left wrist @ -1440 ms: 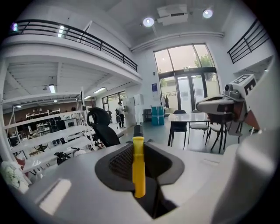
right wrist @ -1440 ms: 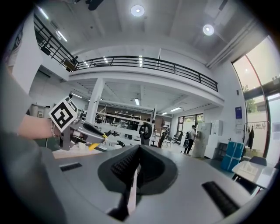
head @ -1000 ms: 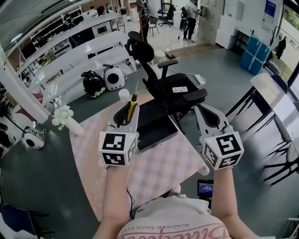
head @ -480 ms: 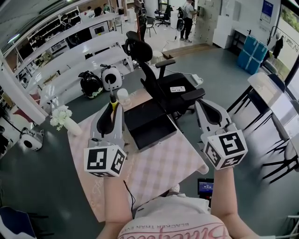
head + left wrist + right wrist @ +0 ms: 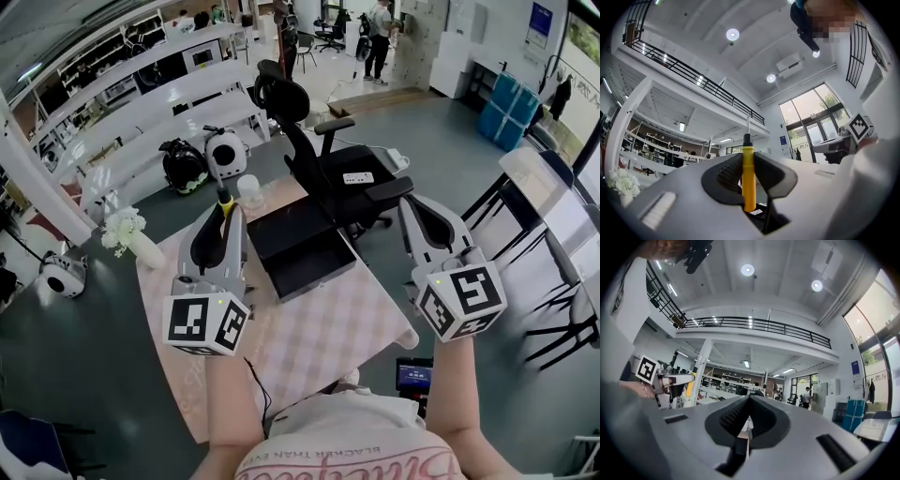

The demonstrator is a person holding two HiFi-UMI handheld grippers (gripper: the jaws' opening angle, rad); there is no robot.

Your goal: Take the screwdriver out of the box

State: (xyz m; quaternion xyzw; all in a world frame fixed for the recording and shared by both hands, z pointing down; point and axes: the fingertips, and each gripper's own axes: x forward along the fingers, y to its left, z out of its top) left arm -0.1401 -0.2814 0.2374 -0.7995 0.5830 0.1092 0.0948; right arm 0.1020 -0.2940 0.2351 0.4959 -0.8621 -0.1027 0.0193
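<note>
The screwdriver (image 5: 748, 174) is out of the box (image 5: 316, 278), upright just left of it above the table (image 5: 328, 333), its yellow handle clamped in the left gripper (image 5: 223, 217). The grip should probably stay firm and the shaft vertical until it is set down. Left of the box there is bare cloth, with a cup (image 5: 249, 190) and a flower vase (image 5: 131, 239) towards the table's edge. Right of the box the right gripper (image 5: 749, 414) hovers closed and empty.
</note>
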